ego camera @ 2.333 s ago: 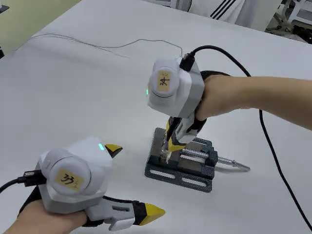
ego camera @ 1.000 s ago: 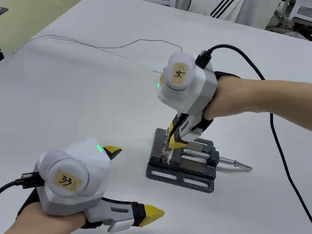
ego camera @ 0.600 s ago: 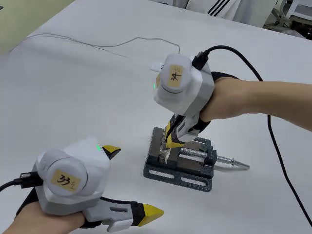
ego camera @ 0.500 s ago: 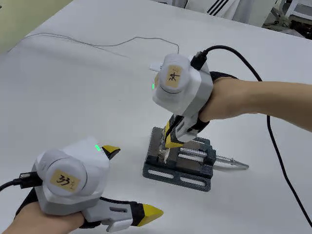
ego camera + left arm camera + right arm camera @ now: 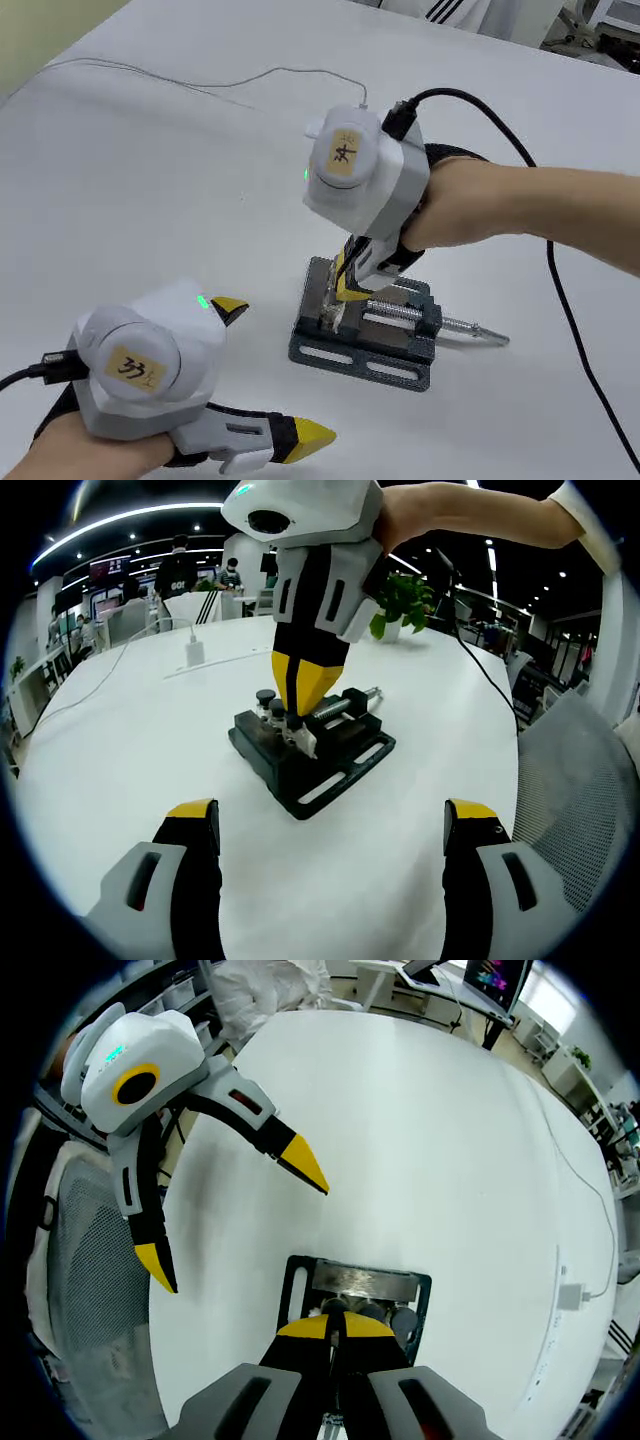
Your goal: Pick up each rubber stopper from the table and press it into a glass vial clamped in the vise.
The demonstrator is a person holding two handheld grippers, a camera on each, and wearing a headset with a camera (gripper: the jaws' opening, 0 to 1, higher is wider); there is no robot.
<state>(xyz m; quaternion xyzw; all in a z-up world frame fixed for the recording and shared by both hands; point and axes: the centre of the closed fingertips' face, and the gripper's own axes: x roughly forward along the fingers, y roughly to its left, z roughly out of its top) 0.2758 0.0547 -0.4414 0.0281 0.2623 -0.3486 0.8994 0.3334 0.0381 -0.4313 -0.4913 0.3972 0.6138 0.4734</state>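
Observation:
A dark metal vise (image 5: 330, 355) stands on the white table (image 5: 150, 200), with small glass vials clamped in it. Two of the vials wear dark stoppers (image 5: 266, 697). My right gripper (image 5: 345, 292) points straight down with its yellow tips shut, resting at the vise's clamping jaws over the vials; whether anything sits between the tips is hidden. In the right gripper view the shut tips (image 5: 335, 1328) cover the vise (image 5: 360, 1280). My left gripper (image 5: 272, 372) hovers low at the front left, open with nothing between its fingers, facing the vise (image 5: 330, 770).
The vise's screw handle (image 5: 475, 332) sticks out to the right. A black cable (image 5: 560, 300) trails from the right gripper. A thin grey wire (image 5: 200, 80) runs to a white charger (image 5: 193, 652) at the far side. A potted plant (image 5: 405, 600) stands beyond.
The right gripper has leaned slightly left while its tips stay down at the vise. The left gripper has held its place, open. The head camera has shifted a little.

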